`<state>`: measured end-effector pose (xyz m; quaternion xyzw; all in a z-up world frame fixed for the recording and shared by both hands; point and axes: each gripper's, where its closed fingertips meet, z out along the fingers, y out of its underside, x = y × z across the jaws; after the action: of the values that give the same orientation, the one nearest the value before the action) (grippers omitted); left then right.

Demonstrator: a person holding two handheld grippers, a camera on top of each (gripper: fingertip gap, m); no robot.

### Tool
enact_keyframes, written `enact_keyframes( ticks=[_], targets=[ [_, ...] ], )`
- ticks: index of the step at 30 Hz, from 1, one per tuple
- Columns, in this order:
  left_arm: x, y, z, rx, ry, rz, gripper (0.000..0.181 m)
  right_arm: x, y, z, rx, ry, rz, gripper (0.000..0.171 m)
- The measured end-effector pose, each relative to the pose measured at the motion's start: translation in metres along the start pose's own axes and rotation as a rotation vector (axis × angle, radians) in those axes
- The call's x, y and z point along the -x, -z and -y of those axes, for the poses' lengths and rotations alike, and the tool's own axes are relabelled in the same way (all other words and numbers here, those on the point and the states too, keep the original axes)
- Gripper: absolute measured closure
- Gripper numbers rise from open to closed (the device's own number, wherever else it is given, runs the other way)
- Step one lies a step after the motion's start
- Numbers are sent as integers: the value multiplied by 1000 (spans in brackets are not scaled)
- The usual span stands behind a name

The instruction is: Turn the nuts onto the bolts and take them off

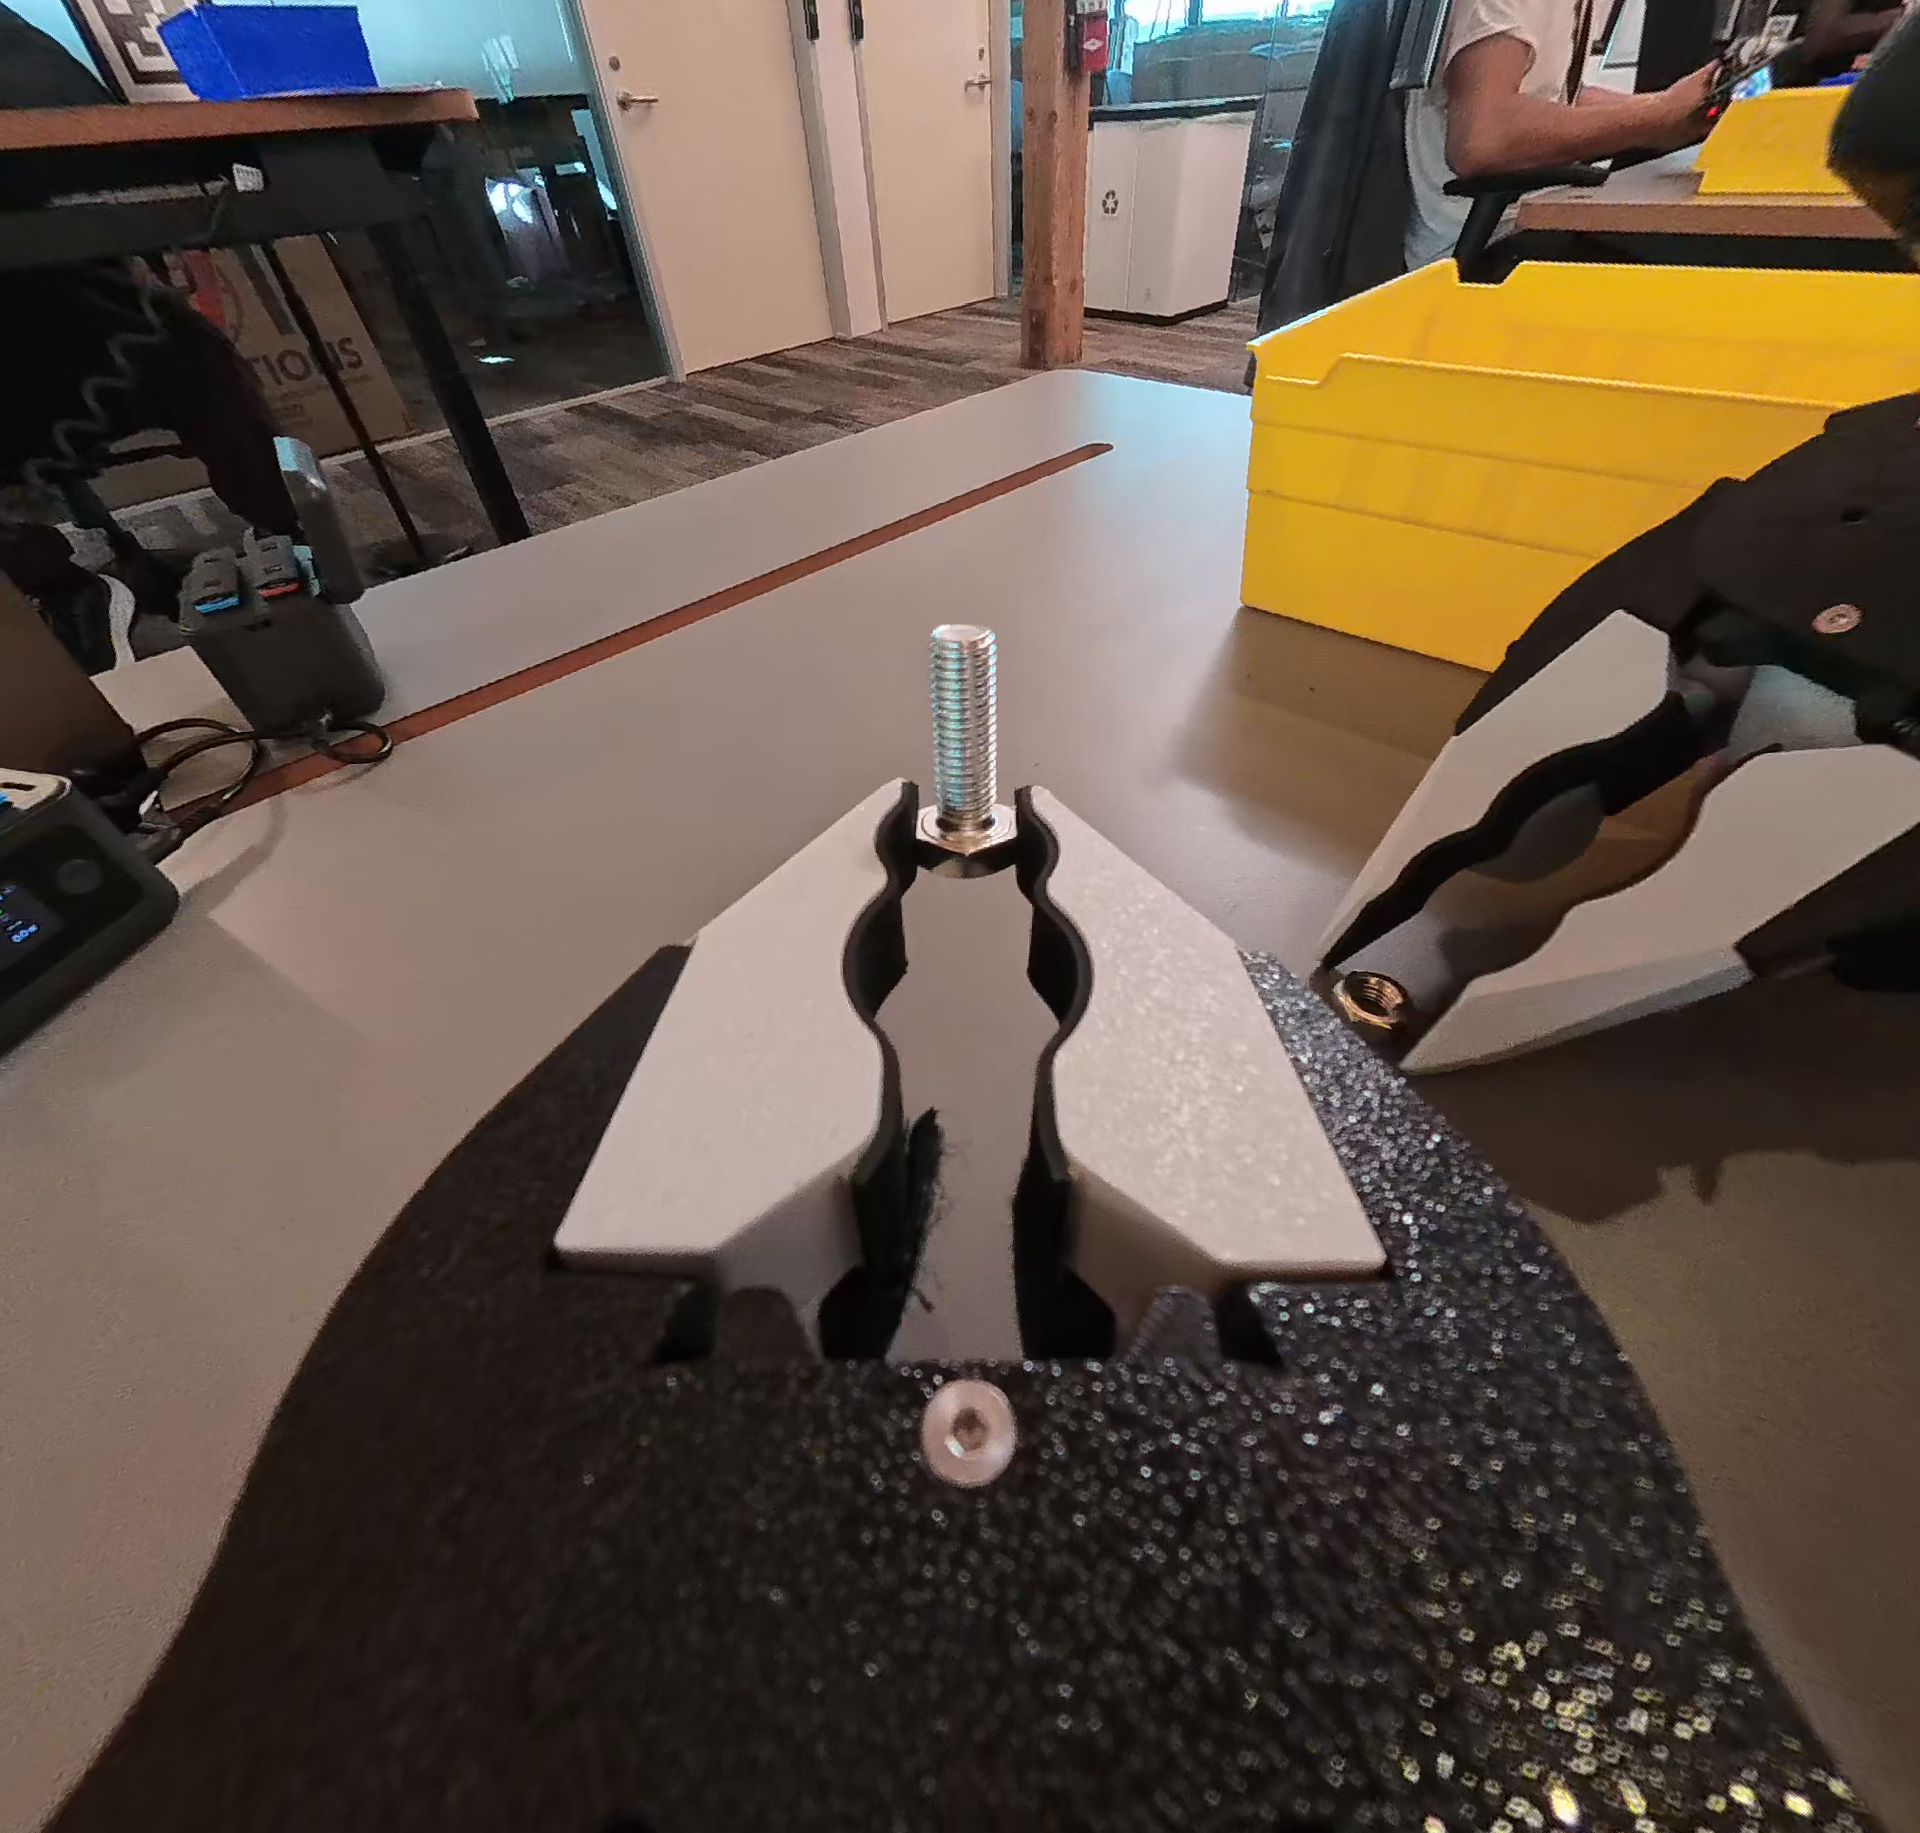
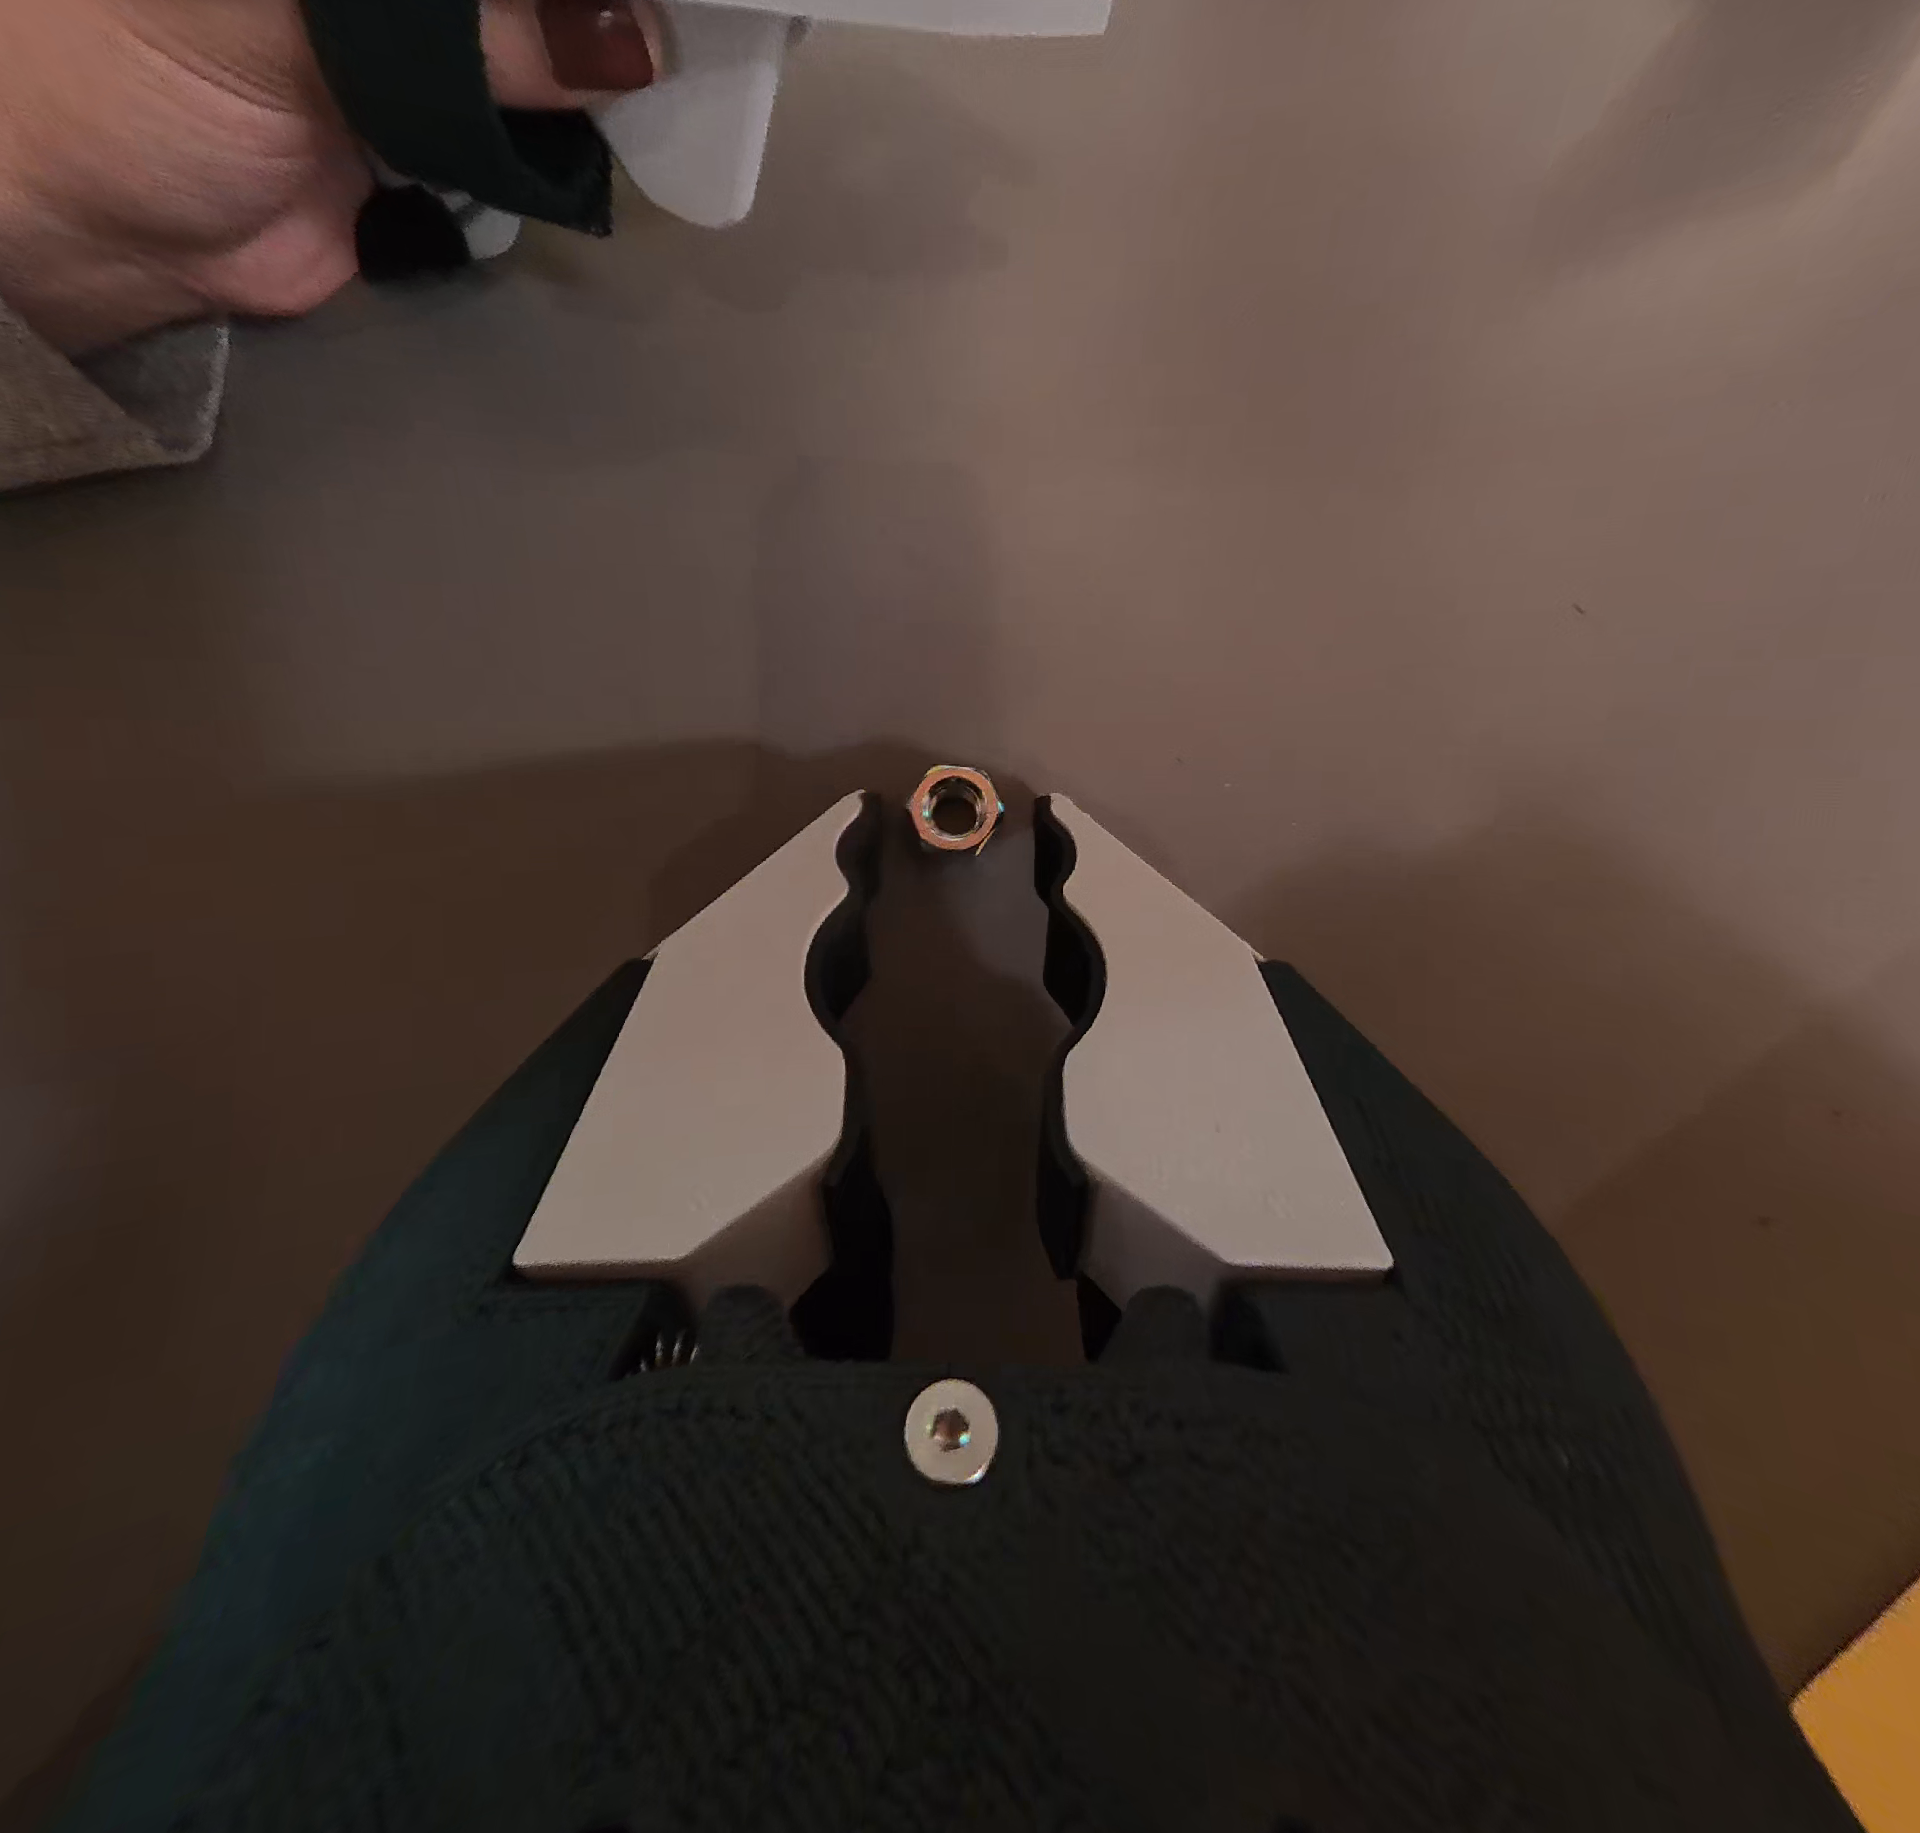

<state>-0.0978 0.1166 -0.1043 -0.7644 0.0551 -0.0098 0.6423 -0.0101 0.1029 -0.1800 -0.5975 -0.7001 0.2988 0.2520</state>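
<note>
My left gripper (image 1: 961, 827) is shut on the hex head of a silver bolt (image 1: 963, 713) and holds it upright, threaded shaft pointing up, above the grey table (image 1: 623, 848). A steel nut (image 2: 951, 812) lies flat on the table, hole facing up. My right gripper (image 2: 954, 807) points down at it, open, with its fingertips on either side of the nut and a small gap on each side. In the left wrist view the right gripper (image 1: 1382, 1025) stands to the right of the bolt with the nut (image 1: 1371, 999) at its tips.
A yellow bin (image 1: 1507, 453) stands at the back right of the table. A dark power unit (image 1: 62, 890) and a grey charger with cables (image 1: 281, 640) sit at the left edge. The hand holding the left gripper (image 2: 156, 121) shows in the right wrist view. A person sits at another desk behind. My right fingertips sit around 12 cm from my left ones. The dark power unit (image 1: 62, 890) sits 25 cm or so from the ends of my left fingers.
</note>
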Motion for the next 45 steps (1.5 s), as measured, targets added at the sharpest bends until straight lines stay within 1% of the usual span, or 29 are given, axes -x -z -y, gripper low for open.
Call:
enact_keyframes(
  ticks=[1,2,3,4,6,8,10,12,14,19,25,29,32,35,39,42,45],
  targets=[
    [0,0,0,0,-1,-1,165,1,0,0,4,-1,4,141],
    [0,0,0,1,-1,-3,165,1,0,0,6,0,9,145],
    [-1,0,0,0,-2,-6,165,2,0,0,10,4,15,153],
    [-2,0,1,-3,-2,-11,165,3,1,2,10,10,19,153],
    [-10,0,4,-23,2,-65,165,3,11,22,-55,36,14,153],
    [-28,3,12,-62,2,-188,165,5,32,61,-184,89,30,153],
    [-54,10,16,-87,-30,-361,165,17,56,98,-291,169,110,154],
    [-76,19,17,-92,-52,-506,165,29,72,115,-296,244,208,154],
    [-88,24,16,-85,-55,-586,165,35,79,117,-240,306,264,154],
    [-105,35,16,-80,-63,-702,165,44,82,107,-137,384,356,154],
    [-112,39,16,-79,-56,-757,165,52,82,102,-113,389,436,154],
    [-120,43,10,-49,-79,-803,165,56,84,94,-64,388,524,154],
    [-118,39,9,-38,-58,-783,165,53,81,94,-50,362,514,154],
    [-103,28,10,-28,-34,-668,165,39,73,101,-51,275,396,154],
    [-86,17,12,-29,-7,-527,165,26,65,112,-110,156,234,154],
    [-75,12,10,-14,-6,-451,165,17,58,116,-165,21,137,154],
    [-71,8,6,11,-32,-401,165,12,55,114,-181,-32,66,154]
  ],
)
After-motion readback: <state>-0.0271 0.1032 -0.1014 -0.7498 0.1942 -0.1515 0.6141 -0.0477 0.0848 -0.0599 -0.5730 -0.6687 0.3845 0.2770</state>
